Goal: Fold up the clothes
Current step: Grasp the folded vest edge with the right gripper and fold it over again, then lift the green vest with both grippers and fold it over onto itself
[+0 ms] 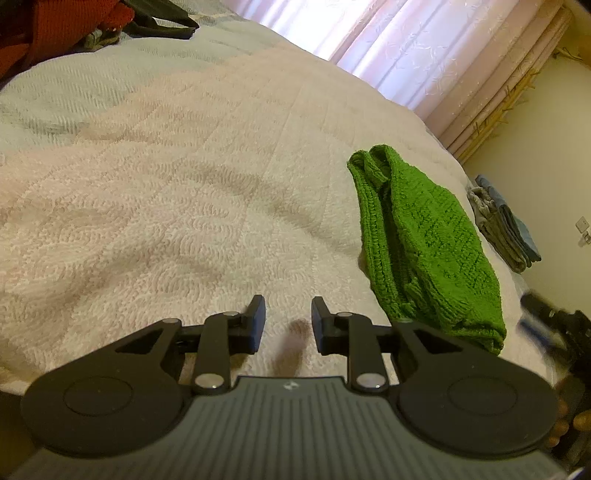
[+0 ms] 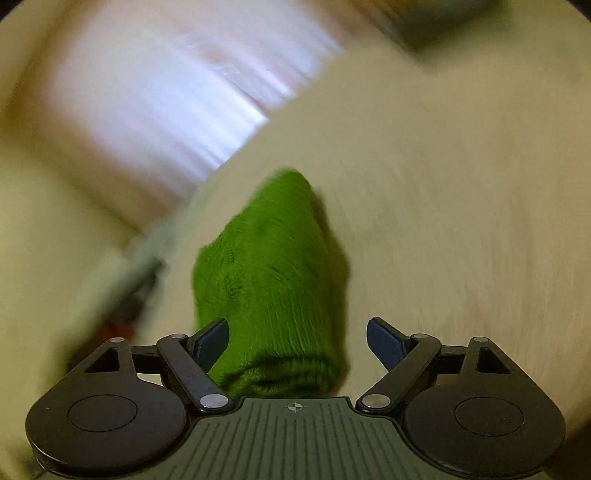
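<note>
the green knit sweater point(image 1: 424, 243) lies folded on the bed point(image 1: 184, 203) at right of frame; both the left claw point(image 1: 288, 323) and right claw point(image 2: 297, 343) are released, empty. unfolded clothes point(image 1: 74, 26) remain upper left.

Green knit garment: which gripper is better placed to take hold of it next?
Right, probably. The right gripper is open with the green knit garment lying directly between its fingers. The left gripper, also open, points at bare bedspread, the garment off to its right.
</note>
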`<state>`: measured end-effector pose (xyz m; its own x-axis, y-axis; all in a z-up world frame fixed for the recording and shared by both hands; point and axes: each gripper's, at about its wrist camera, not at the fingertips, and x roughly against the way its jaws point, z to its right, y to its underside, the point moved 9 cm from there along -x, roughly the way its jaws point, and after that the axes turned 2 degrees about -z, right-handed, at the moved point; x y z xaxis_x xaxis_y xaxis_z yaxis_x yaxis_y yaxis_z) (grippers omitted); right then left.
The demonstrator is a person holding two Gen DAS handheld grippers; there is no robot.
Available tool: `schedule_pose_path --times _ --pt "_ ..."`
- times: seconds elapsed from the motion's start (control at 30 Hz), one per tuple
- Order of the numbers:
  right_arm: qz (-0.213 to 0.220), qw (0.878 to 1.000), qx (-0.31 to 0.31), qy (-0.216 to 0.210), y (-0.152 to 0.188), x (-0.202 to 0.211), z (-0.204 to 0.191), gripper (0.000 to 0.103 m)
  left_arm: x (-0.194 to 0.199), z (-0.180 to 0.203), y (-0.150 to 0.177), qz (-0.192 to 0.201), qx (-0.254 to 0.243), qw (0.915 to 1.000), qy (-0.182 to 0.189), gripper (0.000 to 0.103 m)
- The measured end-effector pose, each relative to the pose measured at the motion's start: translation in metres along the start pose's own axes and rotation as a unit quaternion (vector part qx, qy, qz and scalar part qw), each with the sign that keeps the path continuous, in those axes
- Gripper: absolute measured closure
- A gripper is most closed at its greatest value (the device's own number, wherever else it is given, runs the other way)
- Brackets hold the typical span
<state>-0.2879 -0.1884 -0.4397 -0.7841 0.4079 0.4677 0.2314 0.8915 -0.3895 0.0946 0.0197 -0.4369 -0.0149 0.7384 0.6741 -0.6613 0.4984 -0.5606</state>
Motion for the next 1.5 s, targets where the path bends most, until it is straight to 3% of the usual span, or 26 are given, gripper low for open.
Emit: schedule_pose_path --times 0.1,0.17,0.2,0.23,0.27,0.3,0.37,0.47,0.53,0.67,0.8,0.9,0.93,1.0,1.07,1.1,1.17,1.23,1.33,1.4,1.5 --pt "-0.032 0.987 -0.145 -0.054 0.005 -0.021 0.022 0.03 0.003 0.003 0.0 0.002 -0.002 1.0 -0.005 0.082" --pt "-0.053 0.979 -0.188 -0.057 0.007 -0.043 0.026 0.038 0.007 0.004 -0.001 0.003 -0.001 1.0 -0.007 0.082" --pt "-0.059 0.977 -0.196 -0.057 0.008 -0.053 0.026 0.038 0.008 0.005 -0.001 0.004 0.0 1.0 -0.009 0.081" --pt "-0.061 0.976 -0.201 -0.055 0.007 -0.062 0.026 0.049 0.009 0.006 -0.001 0.004 0.002 0.9999 -0.01 0.081" --pt "-0.065 0.975 -0.204 -0.052 0.005 -0.067 0.024 0.066 0.01 0.007 0.0 0.004 0.003 0.9999 -0.012 0.081" --pt "-0.068 0.975 -0.205 -0.048 0.003 -0.072 0.023 0.071 0.011 0.007 0.0 0.004 0.004 0.9999 -0.015 0.081" --pt "-0.069 0.986 -0.15 -0.029 -0.01 -0.069 0.011 0.076 0.013 0.009 0.0 0.004 0.003 0.9998 -0.021 0.081" --pt "-0.066 0.997 -0.029 -0.002 -0.043 -0.054 -0.01 0.078 0.017 0.014 -0.002 0.006 -0.003 0.9996 -0.029 0.081" --pt "-0.064 0.997 0.046 0.023 -0.079 -0.04 -0.016 0.079 0.019 0.018 -0.004 0.007 -0.01 0.9994 -0.032 0.081" --pt "-0.093 0.983 0.152 0.053 -0.158 -0.023 -0.002 0.079 0.016 0.033 -0.006 0.005 -0.024 0.9993 -0.029 0.081" --pt "-0.121 0.967 0.21 0.083 -0.228 -0.022 0.017 0.079 0.003 0.055 -0.002 -0.01 -0.045 0.9987 -0.02 0.081" --pt "-0.105 0.969 0.198 0.104 -0.249 -0.033 0.031 0.073 -0.015 0.075 0.001 -0.025 -0.058 0.9979 -0.011 0.081" --pt "-0.09 0.975 0.17 0.115 -0.251 -0.035 0.043 0.066 -0.022 0.082 0.001 -0.029 -0.062 0.9976 -0.006 0.081" --pt "-0.059 0.982 0.115 0.135 -0.255 -0.037 0.066 0.064 -0.037 0.095 0.0 -0.036 -0.07 0.9969 0.004 0.081" --pt "-0.004 0.989 0.063 0.136 -0.244 -0.014 0.088 0.046 -0.052 0.108 -0.004 -0.044 -0.077 0.996 0.013 0.081" --pt "0.027 0.99 0.035 0.132 -0.236 0.003 0.096 0.044 -0.059 0.114 -0.007 -0.046 -0.083 0.9954 0.017 0.08" --pt "0.076 0.991 -0.012 0.111 -0.221 0.032 0.106 0.044 -0.072 0.125 -0.016 -0.047 -0.094 0.9942 0.026 0.076" --pt "0.104 0.991 -0.062 0.062 -0.198 0.06 0.104 0.044 -0.083 0.135 -0.026 -0.047 -0.1 0.9931 0.04 0.074" --pt "0.103 0.987 -0.122 -0.013 -0.169 0.07 0.093 0.045 -0.1 0.149 -0.045 -0.047 -0.093 0.992 0.071 0.069" --pt "0.091 0.986 -0.138 -0.027 -0.158 0.063 0.086 0.046 -0.11 0.158 -0.057 -0.048 -0.083 0.991 0.094 0.065" --pt "0.091 0.988 -0.124 -0.013 -0.156 0.047 0.083 0.056 -0.127 0.166 -0.066 -0.058 -0.061 0.9893 0.119 0.06"
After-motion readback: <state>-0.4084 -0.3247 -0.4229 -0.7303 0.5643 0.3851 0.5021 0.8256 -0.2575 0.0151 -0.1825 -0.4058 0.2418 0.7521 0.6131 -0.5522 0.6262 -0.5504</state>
